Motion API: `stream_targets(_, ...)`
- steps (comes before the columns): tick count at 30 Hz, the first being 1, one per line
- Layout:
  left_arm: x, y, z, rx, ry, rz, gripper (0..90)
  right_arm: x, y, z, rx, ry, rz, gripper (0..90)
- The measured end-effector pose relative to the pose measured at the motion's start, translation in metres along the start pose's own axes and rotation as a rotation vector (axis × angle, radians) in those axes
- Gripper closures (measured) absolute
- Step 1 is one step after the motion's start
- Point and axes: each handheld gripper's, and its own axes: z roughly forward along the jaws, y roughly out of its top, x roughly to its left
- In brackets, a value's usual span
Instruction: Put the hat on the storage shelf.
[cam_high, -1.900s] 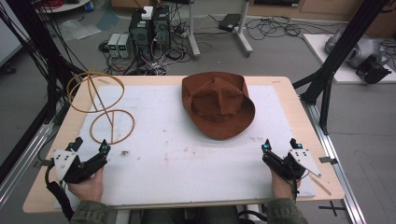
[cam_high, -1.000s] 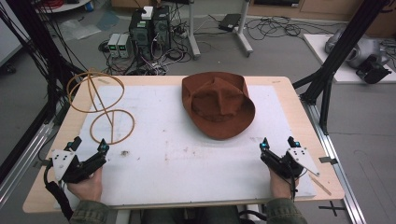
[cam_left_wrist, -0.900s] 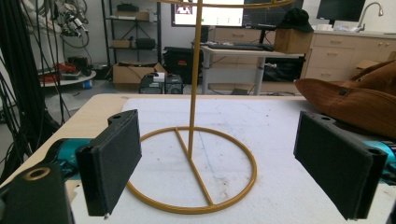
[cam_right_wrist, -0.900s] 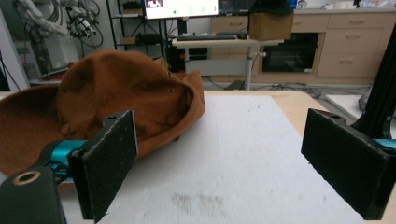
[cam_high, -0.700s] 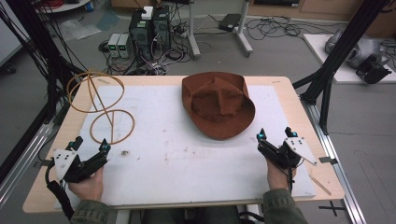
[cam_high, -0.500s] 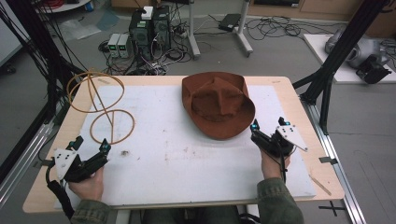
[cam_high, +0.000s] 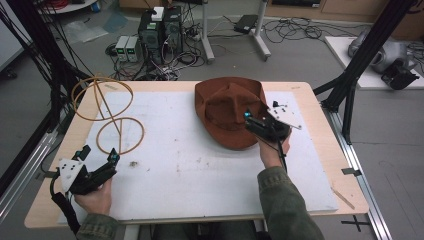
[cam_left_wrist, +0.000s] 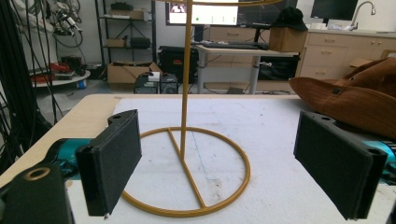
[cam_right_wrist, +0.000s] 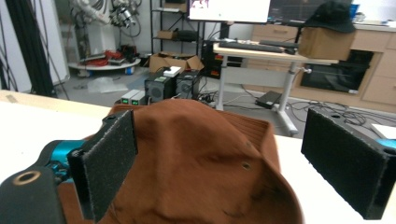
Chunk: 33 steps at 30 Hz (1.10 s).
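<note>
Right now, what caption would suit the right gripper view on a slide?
Open right gripper poised with its jaws on either side of a brown hat on the table.

The right gripper hovered over the near right edge of the brown hat, jaws spread wide. The left gripper sat well left of the hat, jaws likewise parted.

The hat is brown matt cloth, soft and creased. The stand is thin golden metal wire with a smooth sheen. The table has a pale wood edge under a scuffed white matt sheet. Each hand-held gripper's pads look rough, black, grainy.
</note>
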Motion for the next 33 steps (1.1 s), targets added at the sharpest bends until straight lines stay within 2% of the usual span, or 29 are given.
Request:
stream_targets(1, 0.000, 0.000, 0.000, 0.000, -0.001, -0.001, 15.3, 0.007, 0.001, 0.011, 0.012, 0.003, -0.004, 10.0)
stream_targets(2, 0.000, 0.000, 0.000, 0.002, 0.000, -0.002, 15.3, 0.007, 0.001, 0.011, 0.012, 0.003, -0.004, 10.0)
stream_targets(3, 0.001, -0.001, 0.000, 0.003, 0.000, -0.003, 15.3, 0.011, 0.000, 0.021, 0.019, -0.005, -0.016, 10.0)
stream_targets(6, 0.002, -0.001, 0.001, 0.001, 0.004, -0.009, 15.3, 0.013, -0.004, 0.030, 0.031, -0.015, -0.027, 10.0)
stream_targets(7, 0.002, -0.001, 0.001, 0.000, 0.004, -0.010, 15.3, 0.014, -0.008, 0.039, 0.054, -0.024, -0.009, 9.9)
stream_targets(11, 0.003, -0.001, 0.002, 0.003, 0.006, -0.013, 15.3, 0.014, -0.015, 0.049, 0.078, -0.033, 0.016, 9.9)
stream_targets(12, 0.003, -0.002, 0.003, 0.006, 0.003, -0.016, 15.3, 0.014, -0.019, 0.053, 0.095, -0.041, 0.042, 9.9)
stream_targets(14, 0.003, -0.002, 0.003, 0.007, 0.003, -0.018, 15.3, 0.013, -0.022, 0.056, 0.102, -0.037, 0.048, 9.9)
stream_targets(15, 0.003, -0.002, 0.003, 0.009, 0.002, -0.016, 15.2, 0.015, -0.026, 0.061, 0.123, -0.026, 0.061, 9.9)
stream_targets(20, 0.002, -0.002, 0.005, 0.012, -0.001, -0.013, 15.3, 0.020, -0.035, 0.073, 0.171, -0.007, 0.047, 9.9)
stream_targets(23, 0.002, -0.003, 0.006, 0.015, -0.002, -0.010, 15.3, 0.027, -0.045, 0.087, 0.243, 0.002, 0.034, 10.0)
stream_targets(27, 0.002, -0.003, 0.007, 0.016, -0.002, -0.014, 15.2, 0.035, -0.048, 0.100, 0.283, 0.003, 0.015, 10.1)
stream_targets(28, 0.002, -0.003, 0.007, 0.018, -0.003, -0.013, 15.3, 0.037, -0.049, 0.103, 0.286, 0.003, 0.015, 11.9)
stream_targets(30, 0.002, -0.003, 0.007, 0.017, -0.001, -0.013, 15.3, 0.038, -0.049, 0.105, 0.292, 0.000, 0.021, 22.9)
stream_targets(32, 0.002, -0.003, 0.007, 0.012, 0.002, -0.014, 15.3, 0.038, -0.050, 0.106, 0.297, 0.002, 0.037, 25.7)
stream_targets(33, 0.002, -0.003, 0.006, 0.013, 0.002, -0.014, 15.3, 0.037, -0.051, 0.106, 0.307, 0.010, 0.047, 42.5)
